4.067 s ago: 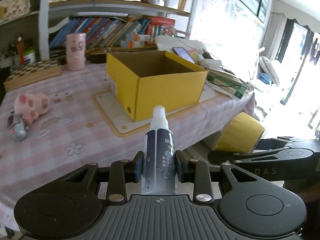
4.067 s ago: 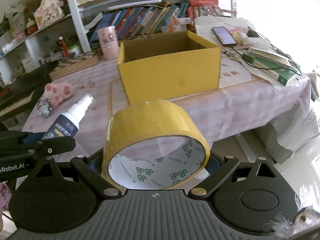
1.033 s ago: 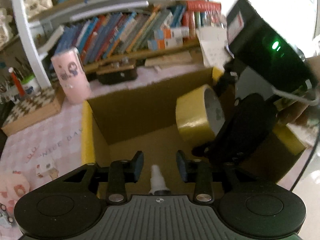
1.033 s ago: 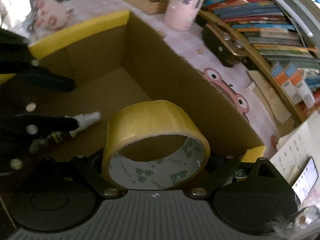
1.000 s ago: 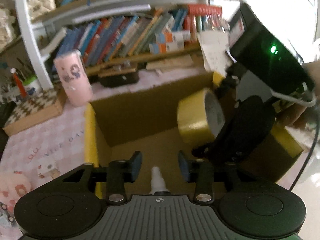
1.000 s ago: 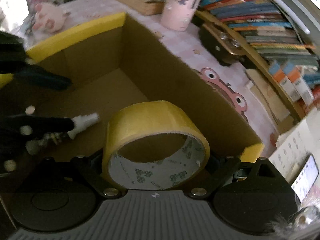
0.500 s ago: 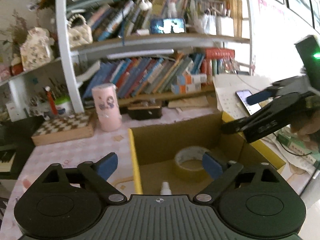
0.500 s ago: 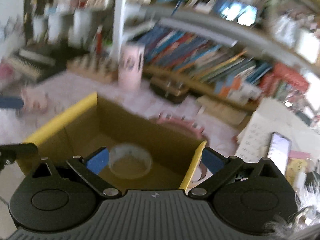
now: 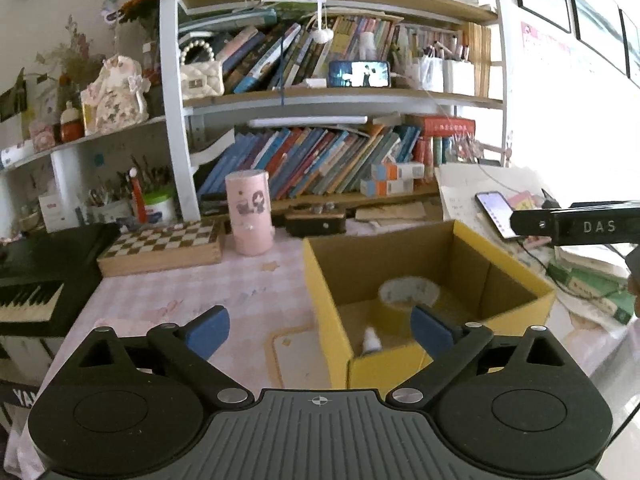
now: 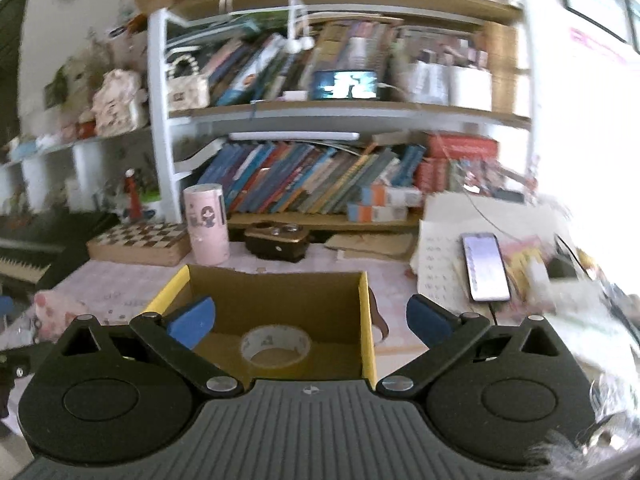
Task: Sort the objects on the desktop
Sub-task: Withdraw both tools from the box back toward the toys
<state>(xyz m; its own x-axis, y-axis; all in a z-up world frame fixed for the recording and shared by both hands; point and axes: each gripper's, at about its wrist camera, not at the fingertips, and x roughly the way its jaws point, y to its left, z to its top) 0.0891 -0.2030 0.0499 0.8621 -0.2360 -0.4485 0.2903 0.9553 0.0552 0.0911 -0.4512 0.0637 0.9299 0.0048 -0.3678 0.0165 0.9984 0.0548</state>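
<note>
In the yellow box (image 9: 404, 360): tape roll (image 9: 408, 292) and spray bottle (image 9: 371, 340) lie inside | left hand-held gripper (image 9: 320, 326) spread, empty | right hand-held gripper (image 10: 310, 318) spread, empty | pink toy (image 10: 54, 312) left on worktop (image 9: 224, 292)

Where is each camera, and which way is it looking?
Left wrist: sits on the left gripper, looking forward over its open fingers at the box and shelves; the right gripper's finger pokes in at the right.
Right wrist: sits on the right gripper, fingers open, looking down into the box toward the shelves.
Both show: the box, the tape lying inside it, the pink cup and the phone.
</note>
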